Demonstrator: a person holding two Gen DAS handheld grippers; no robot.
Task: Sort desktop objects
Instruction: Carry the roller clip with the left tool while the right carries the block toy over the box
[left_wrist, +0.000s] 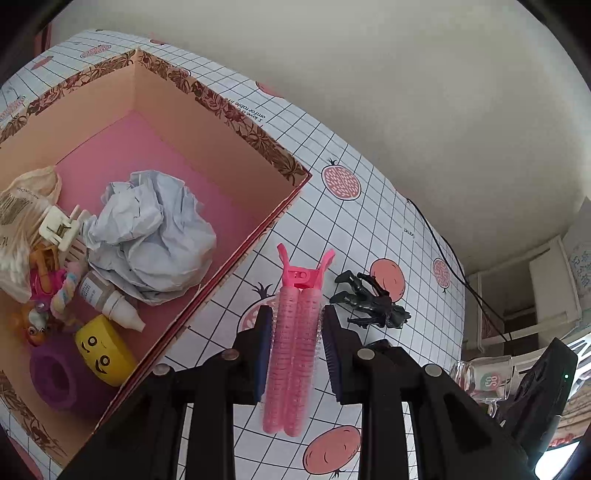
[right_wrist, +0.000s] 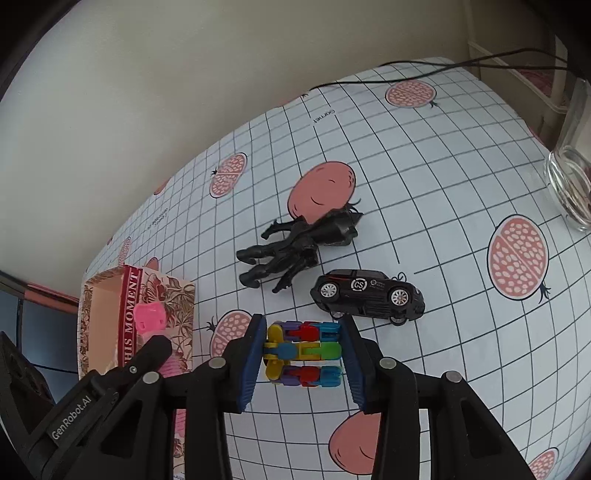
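Nearest the left wrist lens, the left gripper (left_wrist: 293, 347) is clamped on a pink hair-roller clip (left_wrist: 293, 347), lengthwise between the blue pads, apparently bound for the open cardboard box (left_wrist: 236, 122) at frame left, where crumpled paper (left_wrist: 151, 232), a dropper bottle (left_wrist: 110, 301) and a yellow face toy (left_wrist: 105, 349) already lie. Right wrist view: the right gripper (right_wrist: 303, 352) is closed on a multicoloured block toy (right_wrist: 303, 352), pads against both ends. Only this view shows the black toy car (right_wrist: 369, 295) lower centre; the black claw-like toy (right_wrist: 295, 251) shows in both, unsorted on the tablecloth (right_wrist: 443, 166).
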